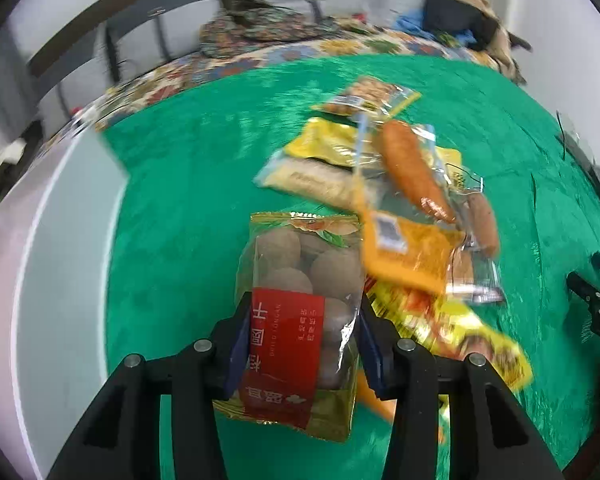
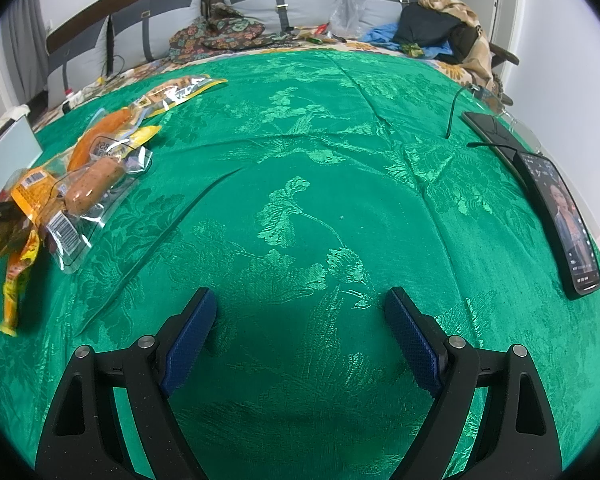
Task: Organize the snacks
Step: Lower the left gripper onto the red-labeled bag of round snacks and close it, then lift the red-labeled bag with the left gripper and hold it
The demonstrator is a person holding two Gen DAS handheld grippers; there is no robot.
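Observation:
In the left wrist view my left gripper [image 1: 303, 312] is shut on a clear bag of dried longan [image 1: 300, 280] with a red label, held above the green cloth [image 1: 180, 200]. Beyond it lies a pile of snack packets: an orange sausage [image 1: 410, 170], an orange packet [image 1: 408, 252], yellow packets [image 1: 328, 140] and a nut packet [image 1: 368, 94]. In the right wrist view my right gripper [image 2: 300, 312] is open and empty over bare green cloth [image 2: 320, 160]. The snack pile [image 2: 84, 176] lies far to its left.
A white box or bin [image 1: 60, 260] stands left of the cloth in the left wrist view. Two phones [image 2: 564, 216] and a cable [image 2: 454, 108] lie at the right edge. Pillows, clothes and bags [image 2: 440, 28] sit at the back.

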